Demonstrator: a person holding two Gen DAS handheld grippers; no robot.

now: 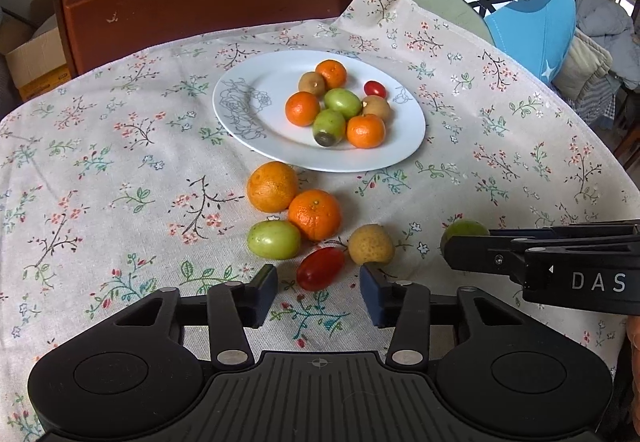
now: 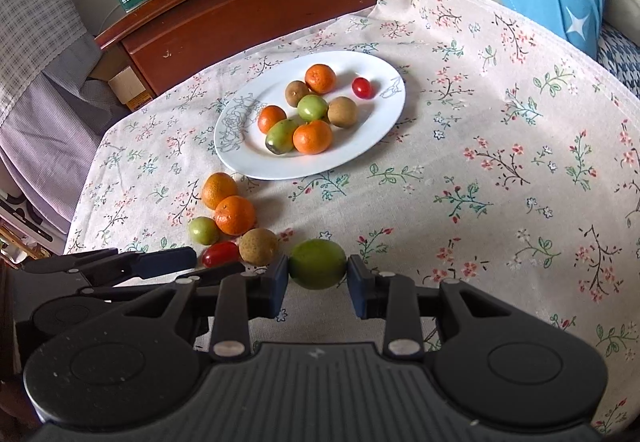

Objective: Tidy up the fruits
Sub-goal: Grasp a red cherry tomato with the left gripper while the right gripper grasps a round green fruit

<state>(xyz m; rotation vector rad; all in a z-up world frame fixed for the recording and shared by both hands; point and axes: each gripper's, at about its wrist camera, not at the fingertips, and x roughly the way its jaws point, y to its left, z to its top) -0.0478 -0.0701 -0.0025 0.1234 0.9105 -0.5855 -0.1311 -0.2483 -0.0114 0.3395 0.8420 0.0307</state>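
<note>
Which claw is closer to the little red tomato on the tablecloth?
The left claw. The red tomato lies just ahead of its open fingers, almost between the tips. The right claw is off to the tomato's right, closed around a green fruit, with a brown fruit in between.

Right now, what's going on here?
A person with two handheld grippers is sorting fruit onto a white plate. The right gripper has its pads on either side of a green fruit at the cloth; whether it is clamped or lifted I cannot tell. The left gripper is open, hovering just short of a red tomato. Eight fruits sit on the plate; two oranges, another green fruit, a tan fruit and the tomato remain on the tablecloth.
</note>
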